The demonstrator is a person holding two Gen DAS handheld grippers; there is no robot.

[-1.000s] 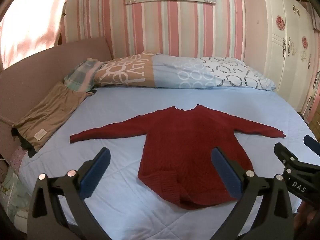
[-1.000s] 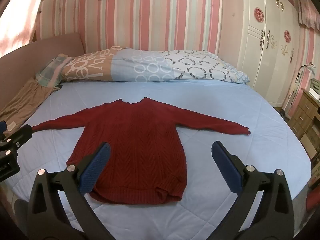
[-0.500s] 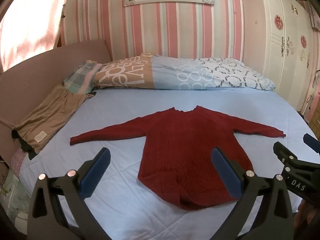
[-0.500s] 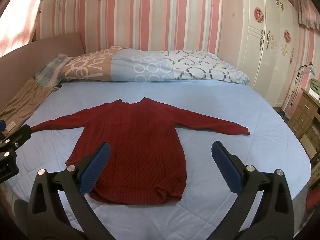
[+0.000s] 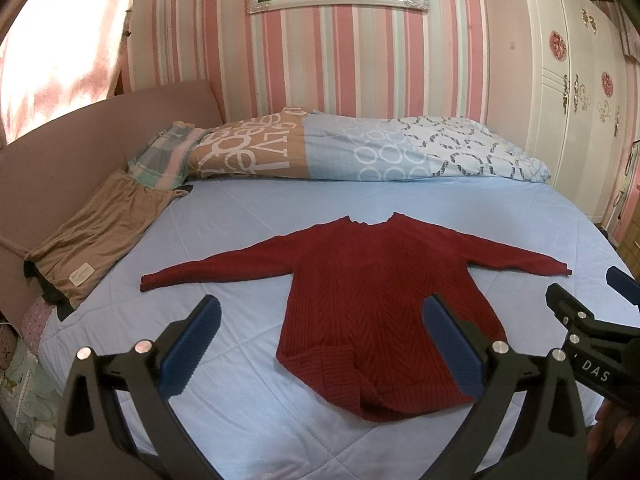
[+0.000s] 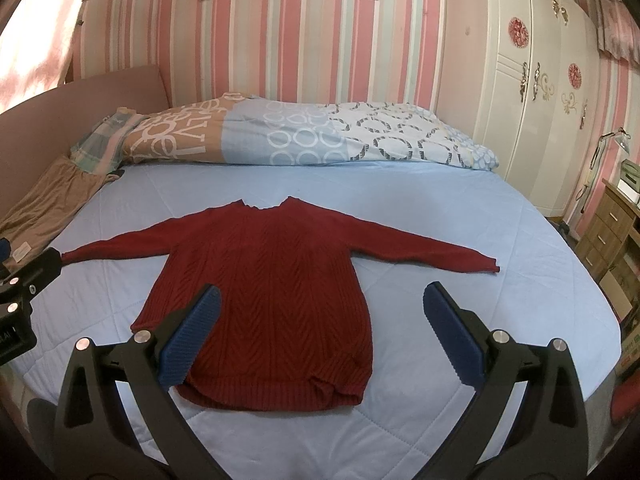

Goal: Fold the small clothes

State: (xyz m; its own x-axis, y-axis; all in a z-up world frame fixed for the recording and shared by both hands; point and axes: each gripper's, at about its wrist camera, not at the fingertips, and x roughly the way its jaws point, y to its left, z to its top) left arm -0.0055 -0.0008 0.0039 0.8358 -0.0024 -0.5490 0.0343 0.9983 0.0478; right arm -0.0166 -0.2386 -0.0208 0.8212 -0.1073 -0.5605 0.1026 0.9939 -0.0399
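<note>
The red sweater [image 5: 372, 300] lies flat mid-bed [image 5: 248, 216], sleeves spread. Both tongs hover over its hem, spread wide, holding nothing: left gripper [image 5: 320, 340], right gripper [image 6: 320, 336]. Only the left camera catches the hem's folded-up corner and the brown garment's [image 5: 100, 232] label; only the right's shows the wooden drawers [image 6: 608, 224]

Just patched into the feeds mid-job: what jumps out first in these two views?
A dark red cable-knit sweater lies spread flat in the middle of the light blue quilted bed, both sleeves stretched out sideways, the hem nearest the cameras. The left gripper and the right gripper hang wide open above the hem, holding nothing. Behind, a rolled patterned duvet lies along the pink striped wall.
</note>
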